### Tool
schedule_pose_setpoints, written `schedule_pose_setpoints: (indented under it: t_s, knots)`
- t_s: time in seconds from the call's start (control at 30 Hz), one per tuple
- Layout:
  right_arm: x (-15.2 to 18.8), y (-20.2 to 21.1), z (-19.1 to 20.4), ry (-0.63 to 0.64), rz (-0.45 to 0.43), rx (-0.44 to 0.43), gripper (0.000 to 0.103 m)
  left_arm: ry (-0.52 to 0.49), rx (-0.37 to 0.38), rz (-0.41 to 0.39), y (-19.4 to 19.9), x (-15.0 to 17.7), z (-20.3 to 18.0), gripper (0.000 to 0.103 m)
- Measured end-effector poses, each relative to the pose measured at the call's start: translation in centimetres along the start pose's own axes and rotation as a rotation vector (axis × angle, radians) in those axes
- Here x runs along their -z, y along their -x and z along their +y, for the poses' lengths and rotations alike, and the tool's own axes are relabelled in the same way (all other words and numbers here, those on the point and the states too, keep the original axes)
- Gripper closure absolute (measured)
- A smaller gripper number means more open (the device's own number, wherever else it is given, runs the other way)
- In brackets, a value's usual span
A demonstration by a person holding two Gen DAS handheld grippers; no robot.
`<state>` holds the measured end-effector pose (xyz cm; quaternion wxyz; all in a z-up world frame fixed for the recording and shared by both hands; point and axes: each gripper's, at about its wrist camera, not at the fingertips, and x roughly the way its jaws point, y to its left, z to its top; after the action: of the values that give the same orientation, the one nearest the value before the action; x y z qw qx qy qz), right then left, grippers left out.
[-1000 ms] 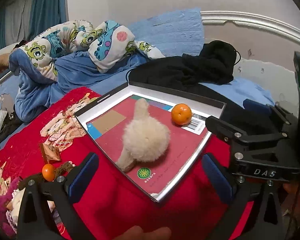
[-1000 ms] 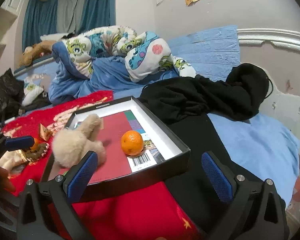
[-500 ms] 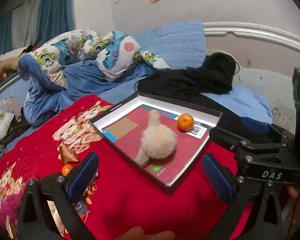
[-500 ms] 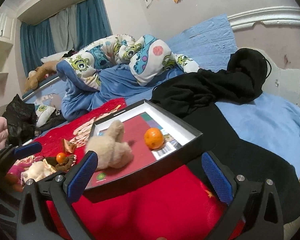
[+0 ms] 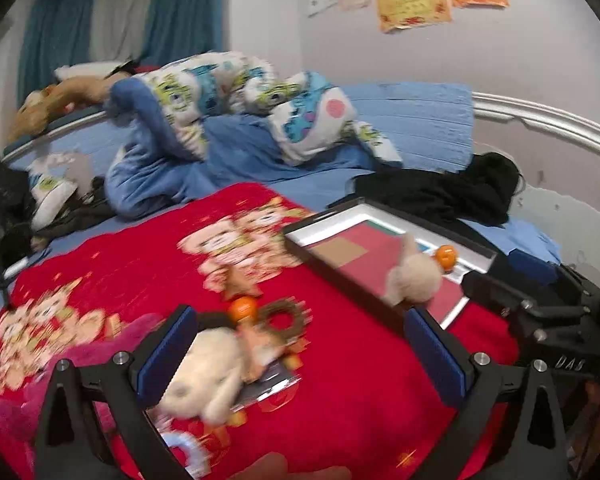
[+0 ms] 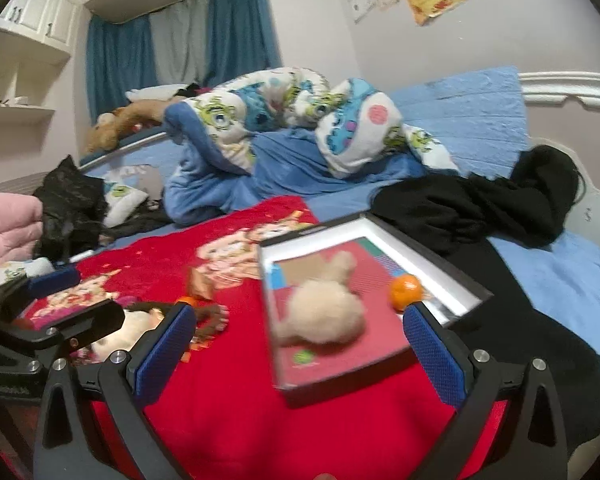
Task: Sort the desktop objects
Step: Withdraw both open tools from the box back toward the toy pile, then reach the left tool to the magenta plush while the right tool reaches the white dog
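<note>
A black-rimmed box lid lies on a red blanket. Inside it rest a beige fluffy toy and an orange. Left of the box sits a loose pile: a second small orange, a brown wreath ring, a cream plush and a brown wrapper. My left gripper is open, hovering over the pile. My right gripper is open, near the box's front, holding nothing.
Behind the blanket lie a blue cartoon-print duvet and black clothing on a blue sheet. The other gripper's black body shows at the right edge in the left wrist view, and at the left edge in the right wrist view.
Both grippers have pulled back and swung left. The box with toy and orange has shifted rightwards in the left view, and the pile now lies between the left fingers. Both stay open.
</note>
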<state>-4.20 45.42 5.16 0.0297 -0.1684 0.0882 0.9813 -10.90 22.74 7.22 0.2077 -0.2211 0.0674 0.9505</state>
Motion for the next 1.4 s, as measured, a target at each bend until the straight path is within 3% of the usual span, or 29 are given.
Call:
schedule_pose_setpoints:
  t_s: [0.33,0.53,0.7,0.8,0.97,1.4]
  knots:
    - [0.7,-1.9,8.6,-0.01,0.035,-0.164,0.0,0.08,-0.196,0.016,7.5,4.1,12.5,0.0]
    - [1.3,-2.6,13.8,0.052,0.057,-0.251,0.0,0.148,-0.276,0.042,10.1,6.9,17.7,0.0]
    - [1.8,-3.8,15.5,0.083,0.093,-0.305,0.0,0.219,-0.301,0.042,11.1,8.5,21.3,0.0]
    - [2.2,-4.9,16.2,0.078,0.132,-0.372,0.0,0.249,-0.302,0.048,10.6,9.0,22.4,0.0]
    - [3.3,-6.8,18.1,0.105,0.173,-0.409,0.0,0.256,-0.296,0.082,8.4,9.5,23.3,0.0]
    - [4.5,-11.6,19.3,0.101,0.259,-0.416,0.0,0.219,-0.277,0.155,0.8,7.9,24.0,0.0]
